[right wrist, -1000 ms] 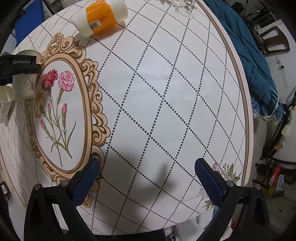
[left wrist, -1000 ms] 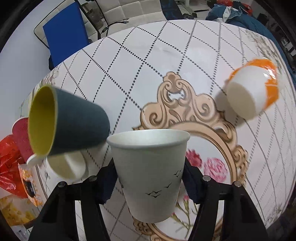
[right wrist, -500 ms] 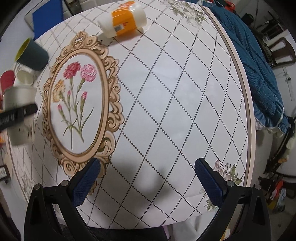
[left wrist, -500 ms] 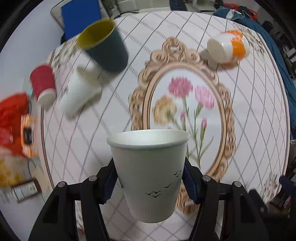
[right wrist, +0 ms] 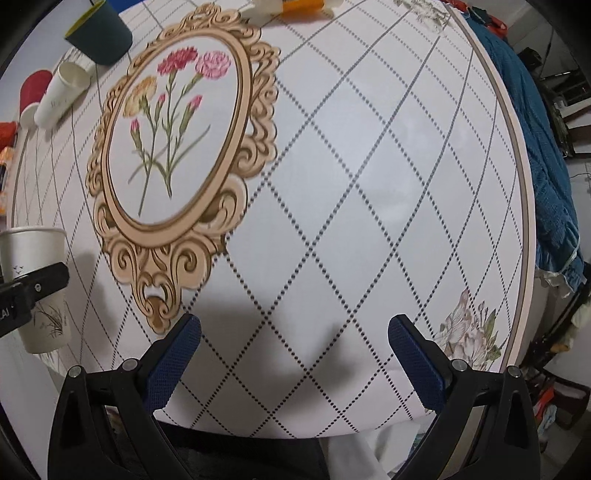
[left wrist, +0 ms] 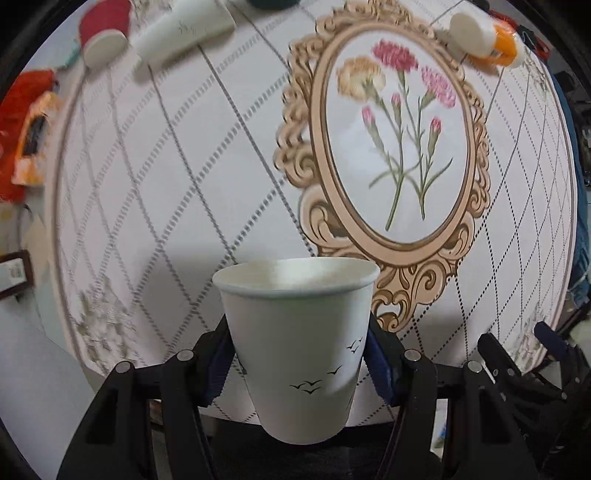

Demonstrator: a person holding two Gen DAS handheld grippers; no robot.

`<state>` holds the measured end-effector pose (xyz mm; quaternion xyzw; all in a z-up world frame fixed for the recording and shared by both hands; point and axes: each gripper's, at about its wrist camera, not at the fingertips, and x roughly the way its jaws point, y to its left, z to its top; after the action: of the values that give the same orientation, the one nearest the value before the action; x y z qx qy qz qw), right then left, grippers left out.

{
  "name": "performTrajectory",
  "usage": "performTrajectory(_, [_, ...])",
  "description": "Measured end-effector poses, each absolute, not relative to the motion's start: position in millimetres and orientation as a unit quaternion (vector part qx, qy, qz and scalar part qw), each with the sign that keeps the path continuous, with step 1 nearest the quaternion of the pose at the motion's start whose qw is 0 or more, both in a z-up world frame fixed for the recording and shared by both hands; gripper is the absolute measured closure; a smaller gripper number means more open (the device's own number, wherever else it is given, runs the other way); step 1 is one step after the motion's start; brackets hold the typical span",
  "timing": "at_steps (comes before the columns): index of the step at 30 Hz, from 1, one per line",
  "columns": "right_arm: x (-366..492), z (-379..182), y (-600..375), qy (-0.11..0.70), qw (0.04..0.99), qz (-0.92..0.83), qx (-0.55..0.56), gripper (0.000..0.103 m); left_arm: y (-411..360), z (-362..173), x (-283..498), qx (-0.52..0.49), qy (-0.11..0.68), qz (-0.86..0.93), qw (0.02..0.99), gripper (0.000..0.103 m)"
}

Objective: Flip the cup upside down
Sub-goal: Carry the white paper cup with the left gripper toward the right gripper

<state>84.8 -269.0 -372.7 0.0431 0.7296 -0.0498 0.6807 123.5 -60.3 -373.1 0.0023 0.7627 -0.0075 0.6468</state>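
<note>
- In the left wrist view a red bag [left wrist: 22, 122] lies at the far left, off the table's edge; the picture is smeared there.
- Next along the top, a red cup [left wrist: 103, 31] lies on its side, and just beside it a white cup [left wrist: 184, 33] lies on its side too.
- The left gripper [left wrist: 297, 354] is clenched on the paper cup [left wrist: 299, 339]: its blue pads press the cup's two sides about halfway down.
- The paper cup is upright, mouth up, above the near part of the tablecloth [left wrist: 166, 184], with small black birds printed on its side.
- To the right of the cup, the cloth's printed oval frame with carnations [left wrist: 399, 122] fills the middle.
- At the top right an orange and white cup [left wrist: 480, 37] lies on its side.
- In the right wrist view the same paper cup shows at the far left edge, a black finger of the left gripper across its side.
- A dark cup [right wrist: 99, 37] with a yellow inside sits at the top left, near the red and white ones.
- The right gripper [right wrist: 293, 363] is released, its blue pads wide apart with only tablecloth between them.
- A blue cloth [right wrist: 539, 147] hangs beyond the table's right edge.
</note>
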Motion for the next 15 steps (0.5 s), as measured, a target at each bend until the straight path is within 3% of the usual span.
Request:
performTrajectory(7, [72,-378,-276,0.733,0.675,-0.070,0.046,0.000,-70,-404,137,-0.011,0.776,-0.027,0.630,0.042])
performTrajectory(15, [60,-386,-288,0.737,0.668,-0.094,0.053,0.000,-90,-419,138,0.042,0.761,-0.037,0.646,0.041])
